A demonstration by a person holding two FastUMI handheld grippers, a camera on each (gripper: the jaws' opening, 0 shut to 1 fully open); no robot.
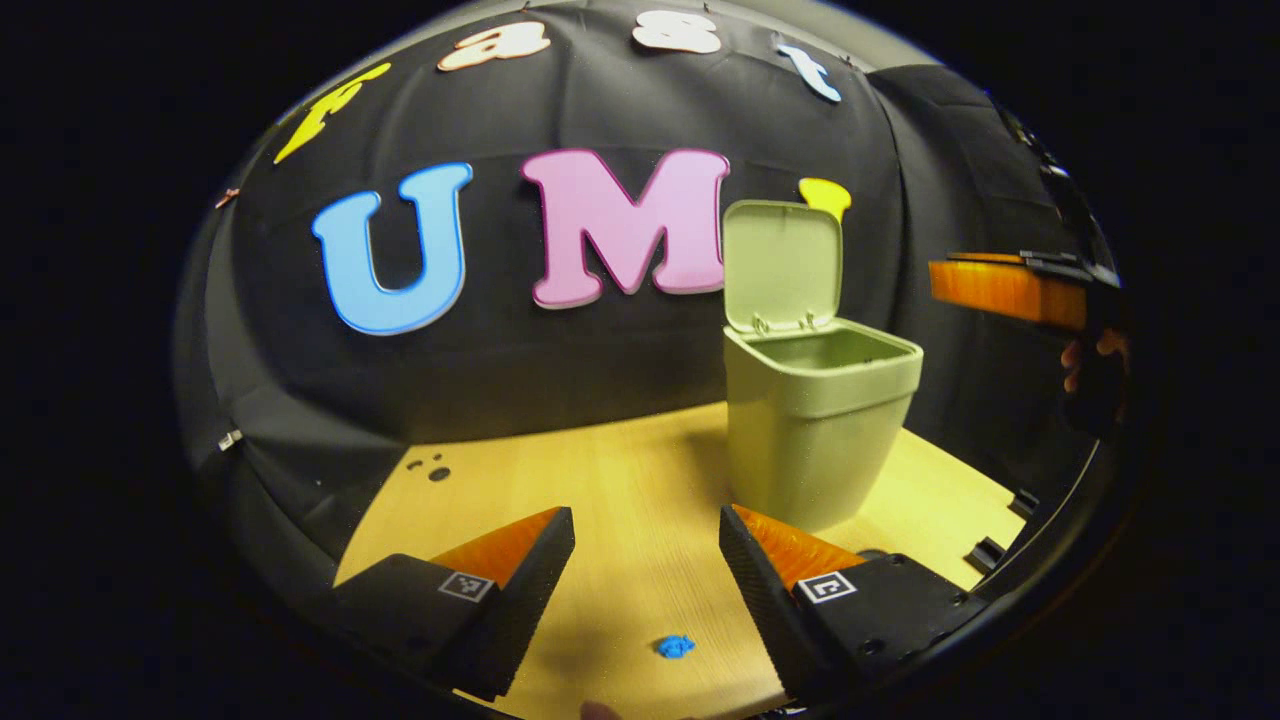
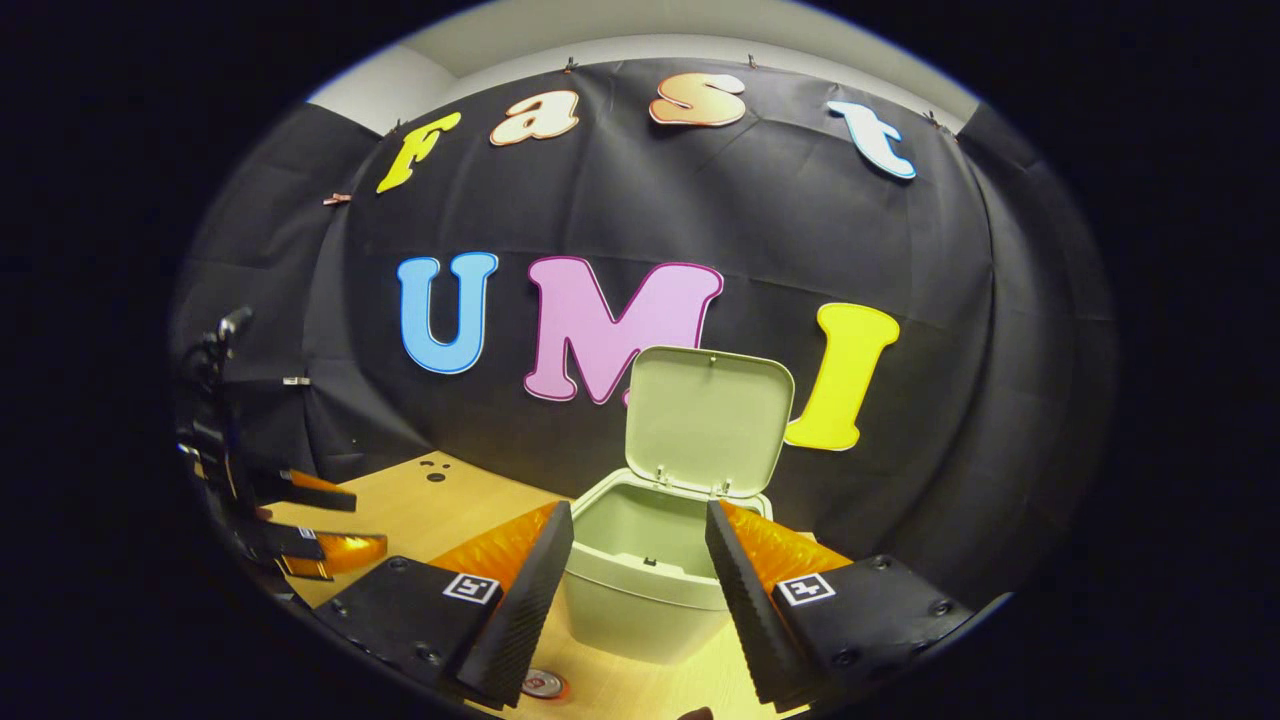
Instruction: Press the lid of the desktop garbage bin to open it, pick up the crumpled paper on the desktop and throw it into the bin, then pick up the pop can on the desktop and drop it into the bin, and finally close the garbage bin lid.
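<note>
Wooden desktop (image 1: 640,480), green bin (image 1: 815,440), lid (image 1: 782,262) upright

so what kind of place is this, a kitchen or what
Not a kitchen: it looks like a staged recording booth. A black cloth wall hangs behind a light wooden desktop, which carries a small green garbage bin with its lid up.

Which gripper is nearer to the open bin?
Right. The right gripper hovers just before the bin, above its rim. The left gripper is farther back, bin ahead to its right.
</note>
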